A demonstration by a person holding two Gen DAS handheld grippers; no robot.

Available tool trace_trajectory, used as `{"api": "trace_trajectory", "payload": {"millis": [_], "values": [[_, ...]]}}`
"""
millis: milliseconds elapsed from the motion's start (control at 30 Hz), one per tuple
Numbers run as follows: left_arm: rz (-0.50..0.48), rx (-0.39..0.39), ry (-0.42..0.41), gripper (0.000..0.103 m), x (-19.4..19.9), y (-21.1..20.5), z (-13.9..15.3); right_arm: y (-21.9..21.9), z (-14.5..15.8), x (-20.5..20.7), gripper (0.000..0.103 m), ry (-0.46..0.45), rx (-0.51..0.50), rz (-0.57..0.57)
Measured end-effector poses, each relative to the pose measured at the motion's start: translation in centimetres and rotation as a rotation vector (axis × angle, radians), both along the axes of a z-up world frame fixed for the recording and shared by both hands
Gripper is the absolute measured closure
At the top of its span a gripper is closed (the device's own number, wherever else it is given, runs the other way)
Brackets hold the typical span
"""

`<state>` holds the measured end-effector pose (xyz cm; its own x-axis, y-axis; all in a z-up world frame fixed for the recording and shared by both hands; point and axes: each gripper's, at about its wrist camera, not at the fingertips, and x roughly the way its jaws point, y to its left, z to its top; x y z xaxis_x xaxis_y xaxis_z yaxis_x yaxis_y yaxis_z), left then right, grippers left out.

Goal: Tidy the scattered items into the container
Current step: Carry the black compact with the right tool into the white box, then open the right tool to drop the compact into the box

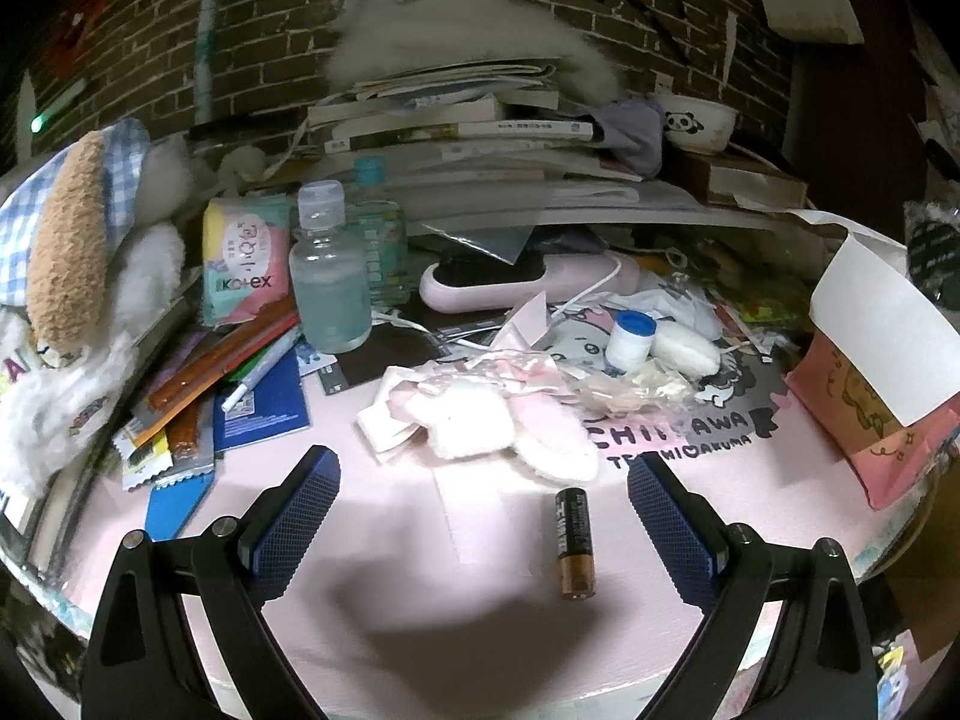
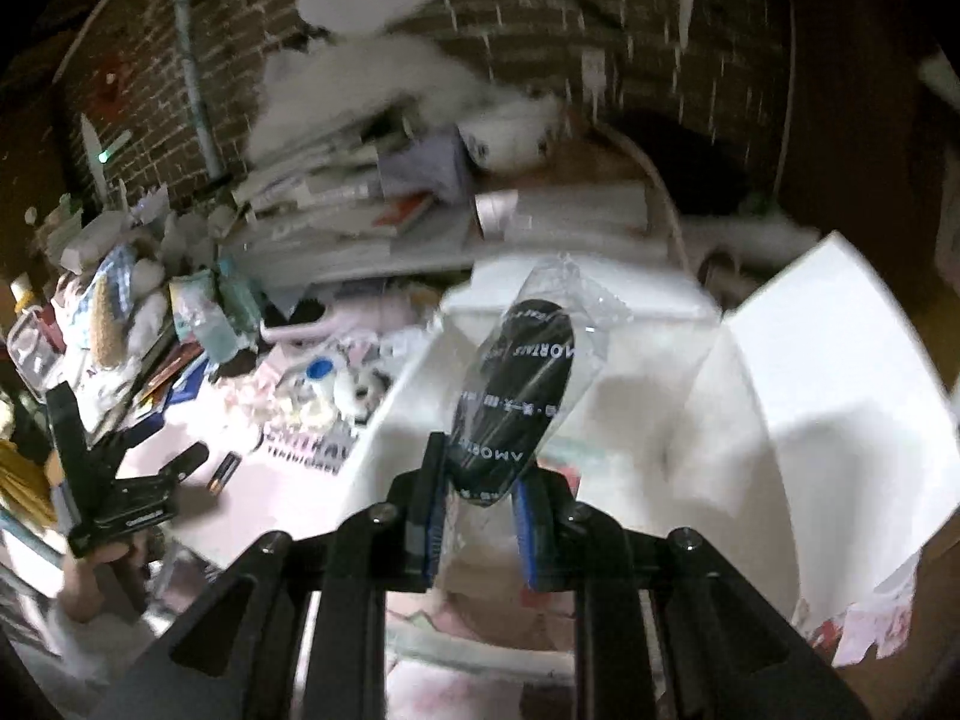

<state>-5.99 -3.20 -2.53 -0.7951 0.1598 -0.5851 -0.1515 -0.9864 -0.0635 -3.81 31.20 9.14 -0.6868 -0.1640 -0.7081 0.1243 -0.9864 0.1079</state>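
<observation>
My left gripper (image 1: 483,483) stands open low over the pink table mat (image 1: 360,540). A black and copper battery (image 1: 575,543) lies on the mat between its fingers, nearer the right one. In the right wrist view my right gripper (image 2: 483,480) is shut on a black packet in clear plastic wrap (image 2: 516,402), held above the open white box (image 2: 780,396). The left gripper (image 2: 150,480) shows there too, open beside the battery (image 2: 223,473), with a hand (image 2: 90,582) holding it.
Clutter fills the back of the table: cotton pads and wrappers (image 1: 480,414), a small blue-capped jar (image 1: 630,339), clear bottles (image 1: 330,282), a Kotex pack (image 1: 240,258), pens and booklets (image 1: 240,384), a plush toy (image 1: 66,252), stacked books (image 1: 468,132), a pink-and-white paper bag (image 1: 876,372).
</observation>
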Motion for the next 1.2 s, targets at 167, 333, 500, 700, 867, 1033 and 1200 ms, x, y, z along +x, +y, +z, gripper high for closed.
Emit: {"api": "trace_trajectory", "payload": {"millis": [167, 333, 500, 700, 867, 1033, 1200], "values": [[-0.002, -0.001, -0.001, 0.007, 0.0, 0.1, 0.0, 1.6, -1.1, -1.5, 0.086, -0.127, -0.066, -0.018], [-0.003, -0.004, -0.007, 0.007, -0.1, 0.3, -0.1, 2.0, -2.3, -2.8, 0.086, -0.243, -0.060, -0.029], [-0.007, -0.006, -0.010, 0.007, -0.2, 0.4, -0.2, 1.7, -3.3, -4.1, 0.085, -0.343, 0.032, -0.032], [-0.011, -0.007, -0.011, 0.007, -0.2, 0.5, -0.2, 1.9, -3.8, -4.9, 0.084, -0.396, 0.096, -0.037], [-0.009, -0.008, -0.017, 0.007, -0.2, 0.4, -0.3, 1.9, -3.3, -4.7, 0.064, -0.384, 0.113, -0.050], [-0.006, -0.010, -0.023, 0.007, -0.4, 0.4, -0.4, 2.1, -1.8, -4.0, 0.043, -0.313, 0.116, -0.078], [-0.008, -0.003, -0.023, 0.007, -0.4, 0.2, -0.5, 1.2, 0.3, -2.8, 0.043, -0.200, 0.165, -0.082]]}}
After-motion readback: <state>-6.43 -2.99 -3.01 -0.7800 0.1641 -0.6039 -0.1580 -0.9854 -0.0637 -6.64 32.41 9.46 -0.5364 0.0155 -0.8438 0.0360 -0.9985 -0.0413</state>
